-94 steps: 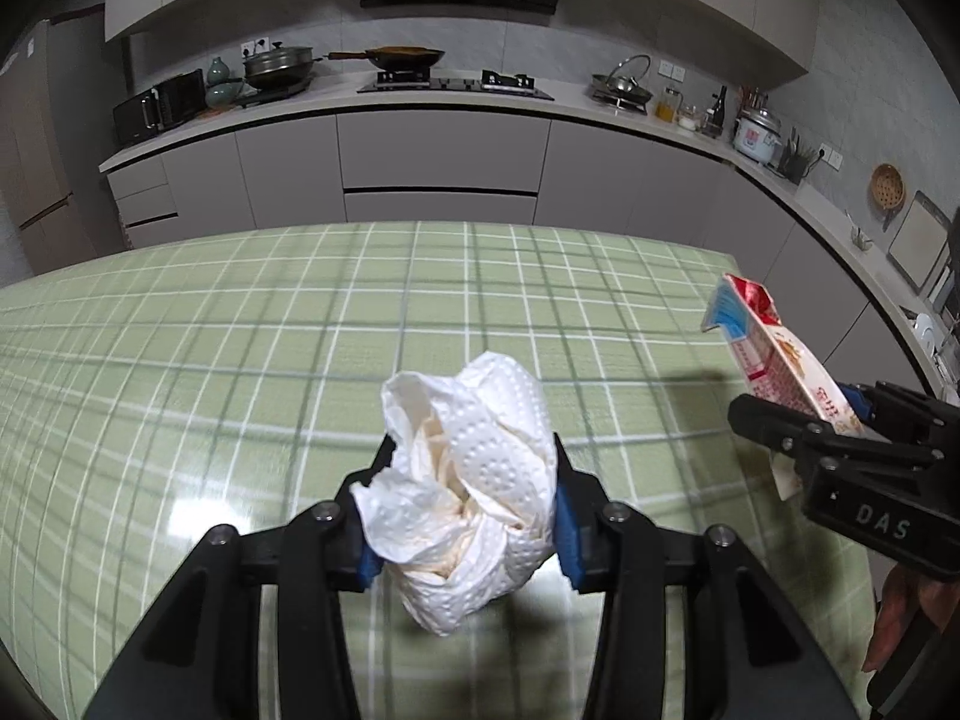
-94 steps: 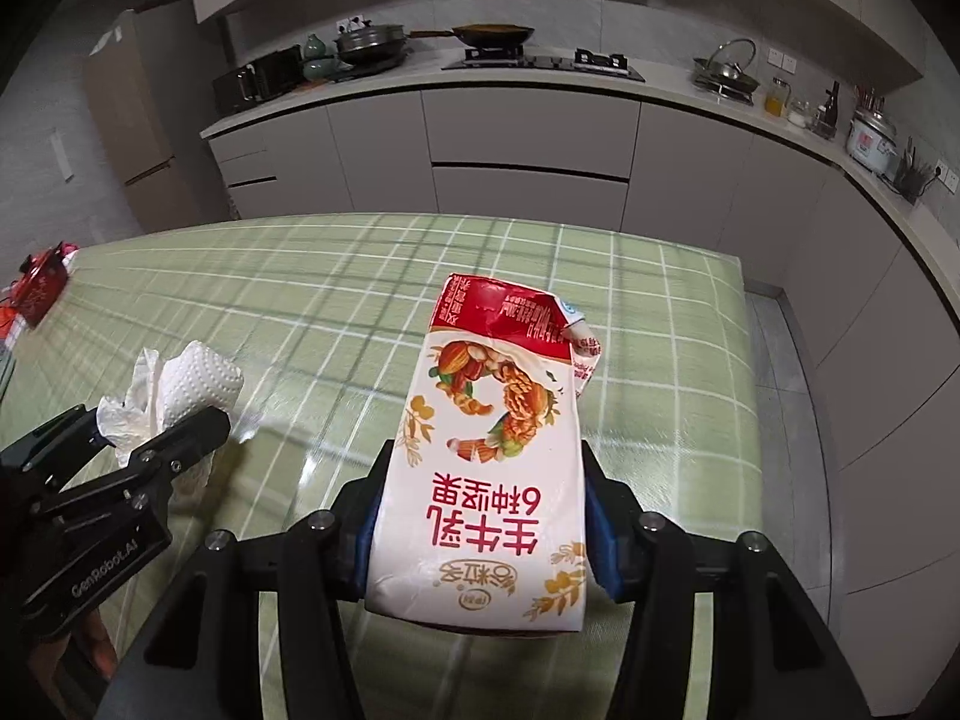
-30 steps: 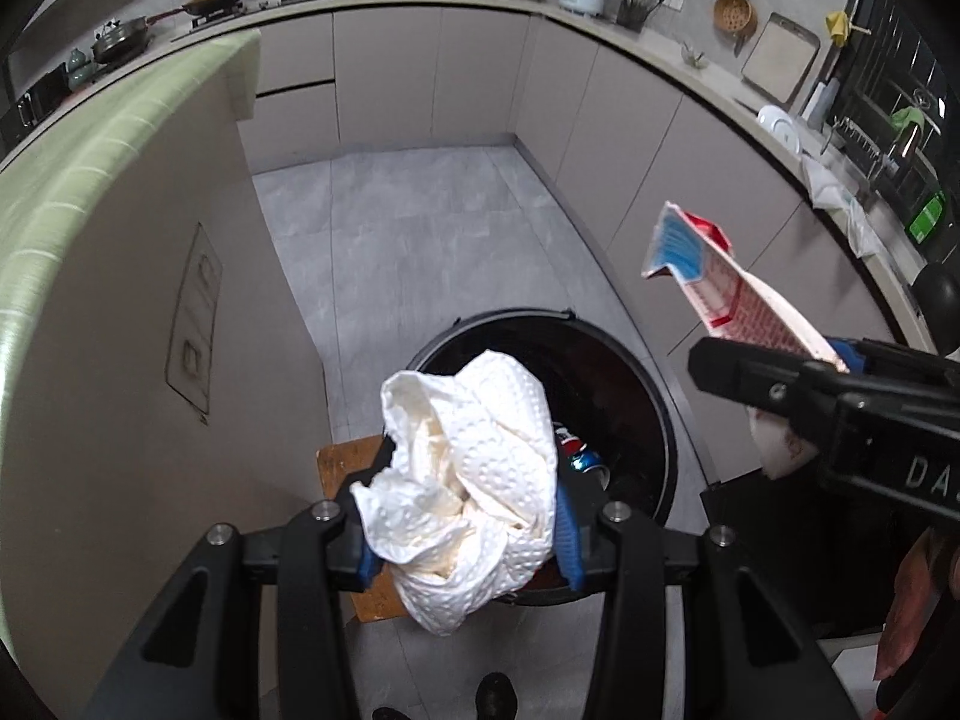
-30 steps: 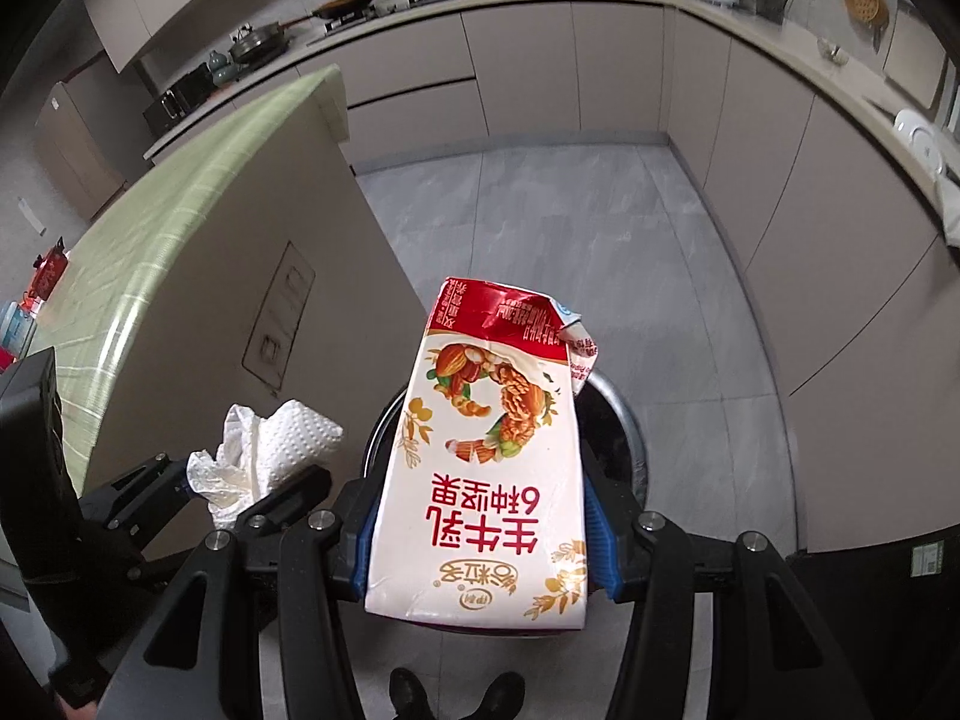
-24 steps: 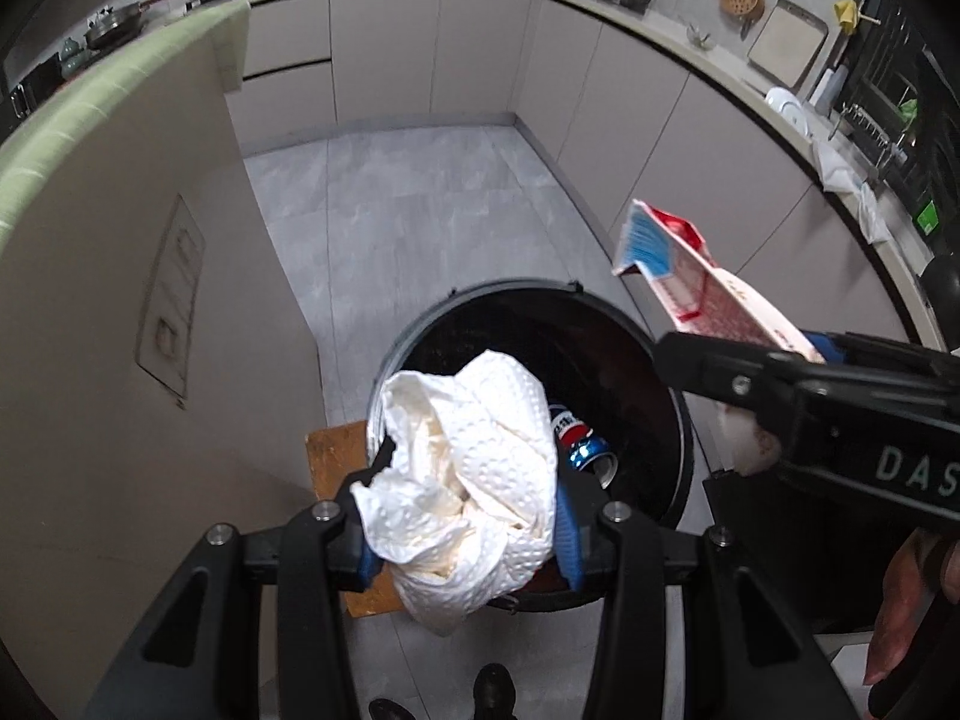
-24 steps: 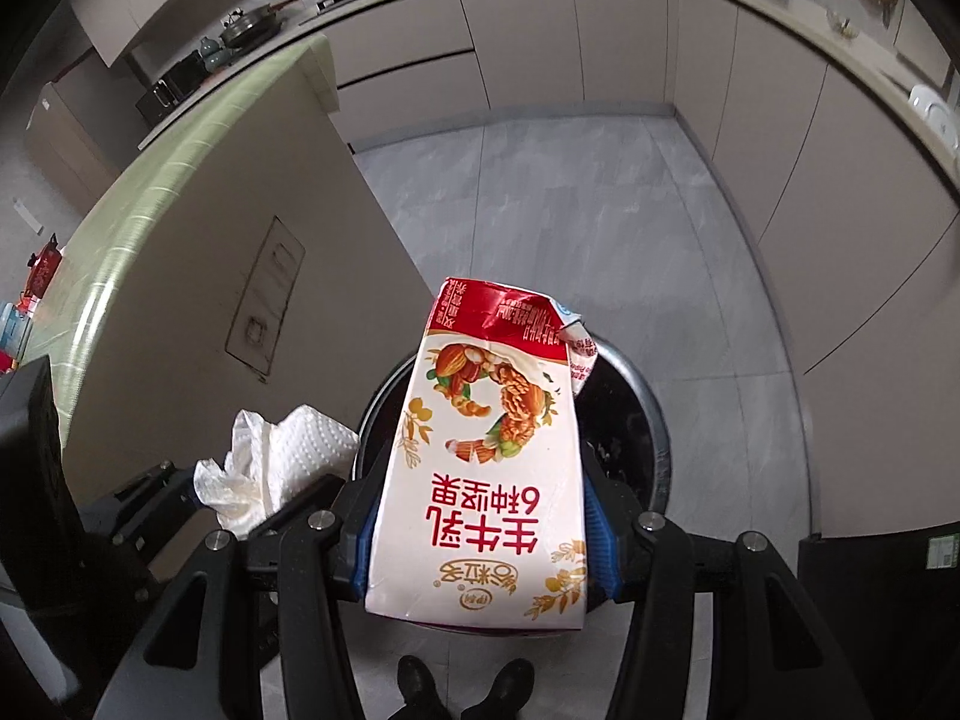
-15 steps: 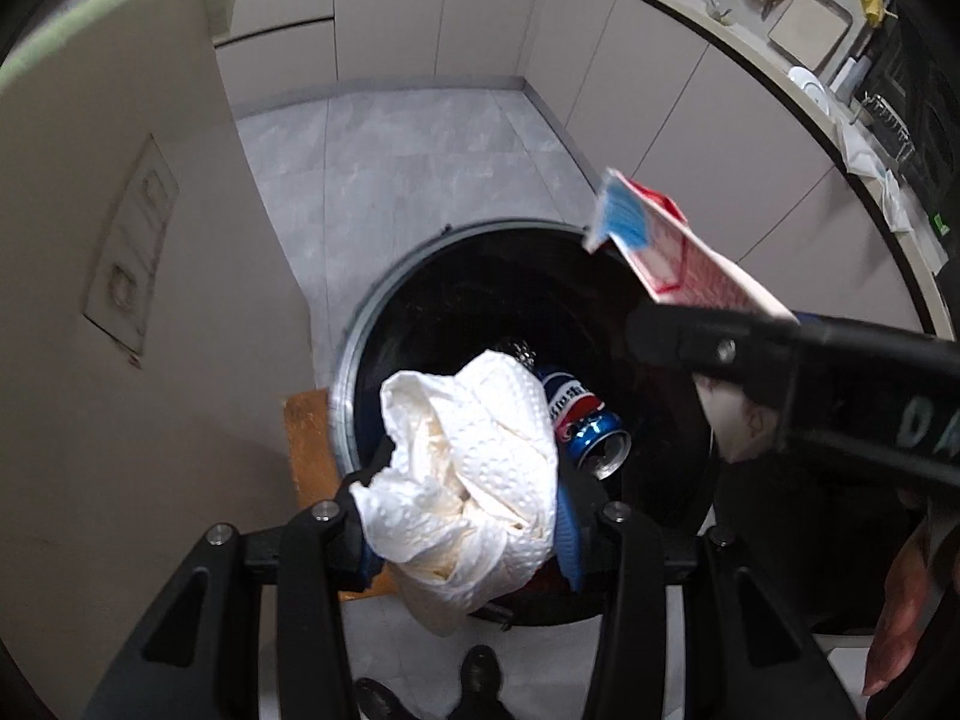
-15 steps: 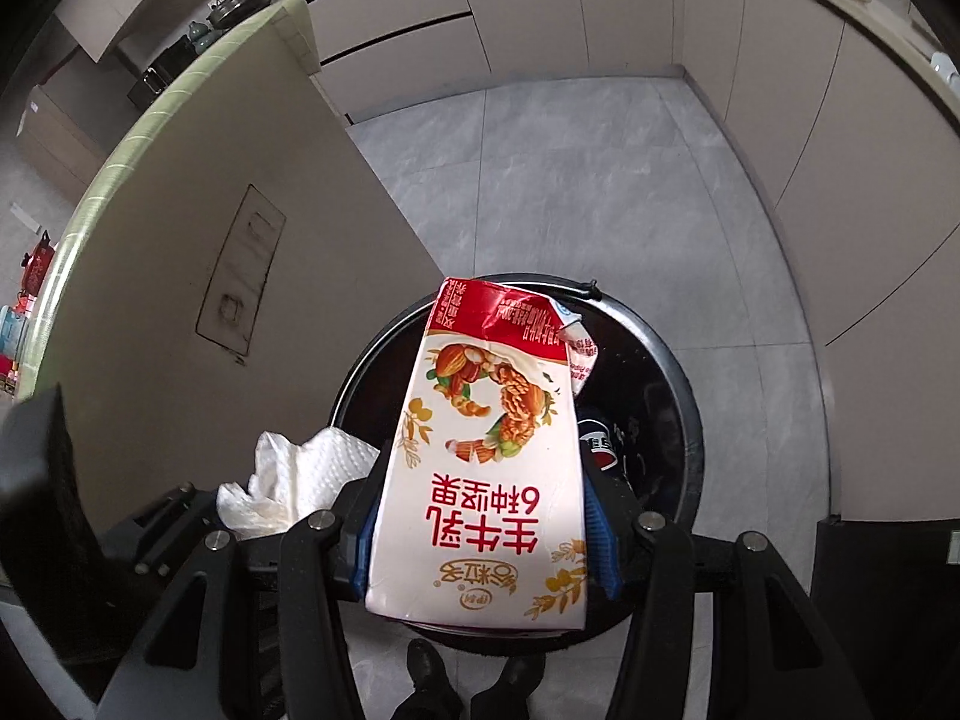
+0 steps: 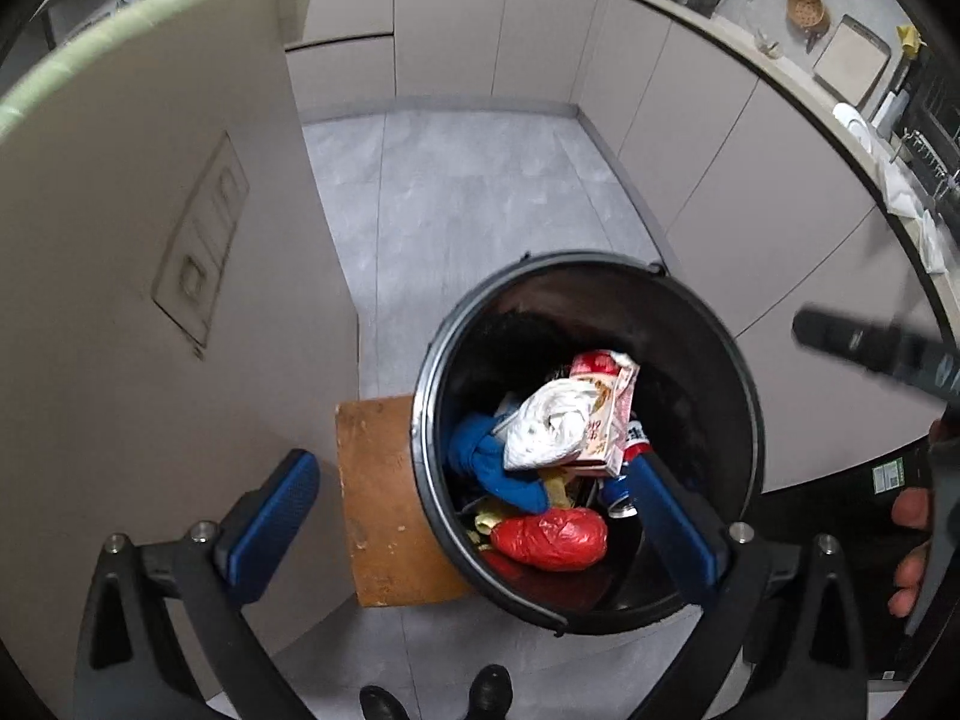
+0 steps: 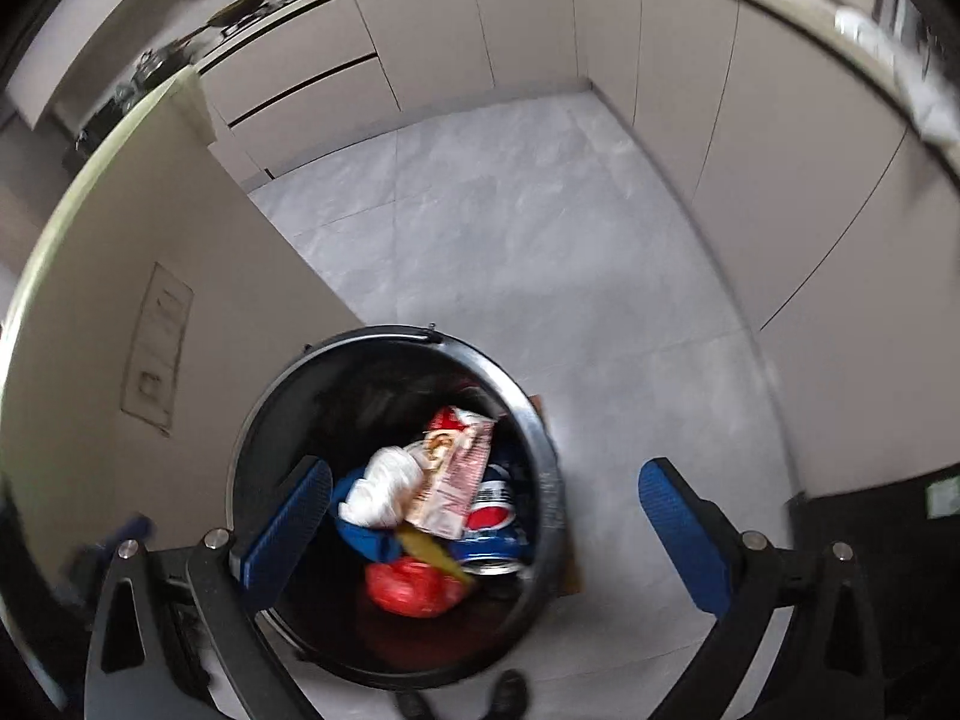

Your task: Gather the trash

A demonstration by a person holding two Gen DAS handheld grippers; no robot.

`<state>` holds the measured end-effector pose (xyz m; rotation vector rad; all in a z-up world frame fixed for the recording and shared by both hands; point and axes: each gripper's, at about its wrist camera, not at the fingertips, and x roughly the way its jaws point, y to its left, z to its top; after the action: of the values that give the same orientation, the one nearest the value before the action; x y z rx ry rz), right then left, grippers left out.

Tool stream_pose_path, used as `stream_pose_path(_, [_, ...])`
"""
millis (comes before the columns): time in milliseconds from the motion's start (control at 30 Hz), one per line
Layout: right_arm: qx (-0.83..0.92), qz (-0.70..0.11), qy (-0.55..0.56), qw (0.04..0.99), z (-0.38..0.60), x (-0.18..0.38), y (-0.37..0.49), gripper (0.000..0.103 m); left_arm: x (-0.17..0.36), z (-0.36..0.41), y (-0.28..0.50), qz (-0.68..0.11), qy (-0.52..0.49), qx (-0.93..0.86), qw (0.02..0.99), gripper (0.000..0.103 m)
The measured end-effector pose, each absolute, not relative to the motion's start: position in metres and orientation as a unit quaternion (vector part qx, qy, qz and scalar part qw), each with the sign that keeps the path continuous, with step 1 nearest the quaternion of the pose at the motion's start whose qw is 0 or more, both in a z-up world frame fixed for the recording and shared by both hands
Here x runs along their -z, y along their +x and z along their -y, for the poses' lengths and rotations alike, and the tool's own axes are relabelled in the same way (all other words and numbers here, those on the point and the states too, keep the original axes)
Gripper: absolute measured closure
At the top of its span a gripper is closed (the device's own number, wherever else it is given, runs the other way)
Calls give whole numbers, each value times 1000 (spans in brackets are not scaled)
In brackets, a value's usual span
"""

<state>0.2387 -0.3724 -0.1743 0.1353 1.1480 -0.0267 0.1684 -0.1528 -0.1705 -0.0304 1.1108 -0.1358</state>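
Black plastic forms the round trash bin (image 9: 738, 396) that fills the left wrist view, standing on the grey floor beside a brown wooden board (image 9: 384, 480). The crumpled paper towel (image 9: 549, 423) lies on top of the heap inside it, resting against the milk carton (image 9: 606, 414), with a blue cloth (image 9: 486, 462) and a red bag (image 9: 552, 540) lower down. The left gripper (image 9: 474, 510) points steeply down over the bin; its jaws are opening, spread wide, and nothing is between them. At the right edge a blurred part of the right gripper (image 9: 870, 354) shows, with fingers (image 9: 909, 540) of the person's hand behind it.

In the right wrist view, somewhat blurred, the bin's rim (image 10: 540, 438) sits left of centre. The carton (image 10: 456, 474) leans on the towel (image 10: 384, 486) above a blue can (image 10: 492, 522). The right gripper (image 10: 486, 528) also aims steeply down, jaws opening and wide, holding nothing; its left pad hangs over the bin, its right pad over bare floor.

Judged from this, the drop is the step in hand. Doing it well means keeping both jaws wide and clear of the rim, checking that neither piece clings to a pad, then lifting straight up.
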Motion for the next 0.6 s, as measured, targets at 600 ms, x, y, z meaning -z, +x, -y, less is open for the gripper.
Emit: stream_pose_path(600, [-46,-466,9,884,340,58,121,0,52,119,95,-447,-10,56,893,0])
